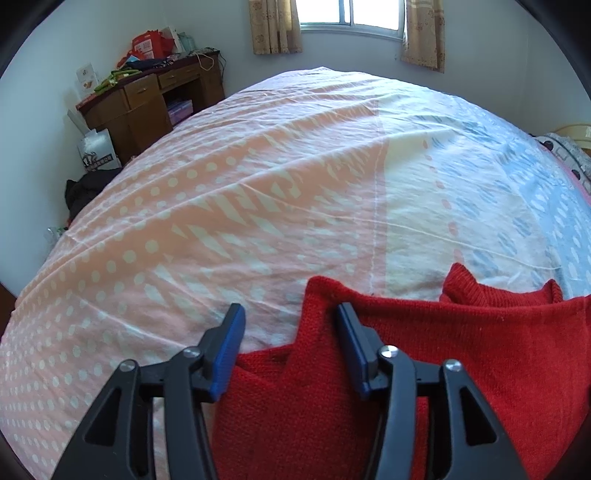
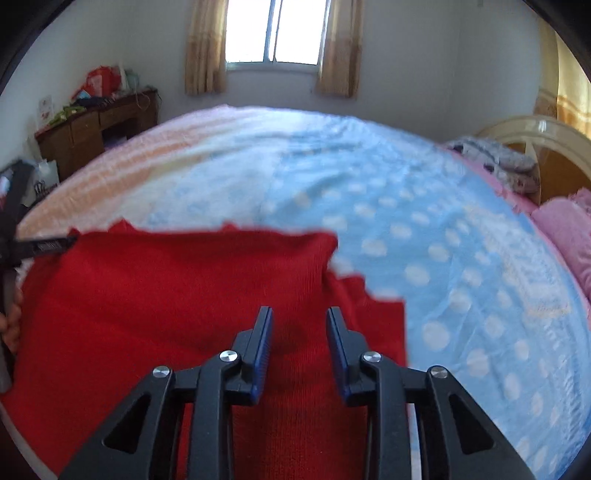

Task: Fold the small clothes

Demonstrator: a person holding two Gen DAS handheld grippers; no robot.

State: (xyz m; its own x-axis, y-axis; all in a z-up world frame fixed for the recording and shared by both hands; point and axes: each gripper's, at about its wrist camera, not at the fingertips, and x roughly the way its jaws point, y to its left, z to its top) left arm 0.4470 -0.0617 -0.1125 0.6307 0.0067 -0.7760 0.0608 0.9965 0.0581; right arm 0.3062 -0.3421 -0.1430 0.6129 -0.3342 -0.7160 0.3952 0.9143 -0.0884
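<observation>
Tools [image 1: 290, 314] [image 2: 299, 317] agape, seemingly empty, over sweater [image 2: 166, 295]

Cluttered wooden desk [image 1: 147, 99] off the bed's [image 1: 258, 184] far left corner, curtained window [image 2: 273, 33] behind, pink blanket [image 2: 561, 229] at its right edge.

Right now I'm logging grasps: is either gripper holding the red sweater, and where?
Neither. The left gripper and right gripper both stand open above the red sweater.

1. Nothing legible from here.
2. The white bag [image 1: 99, 153] by the desk [image 1: 147, 103] carries a dark print, too small to read.
3. The red packages [image 1: 149, 46] on the desk show white markings, unreadable.
</observation>
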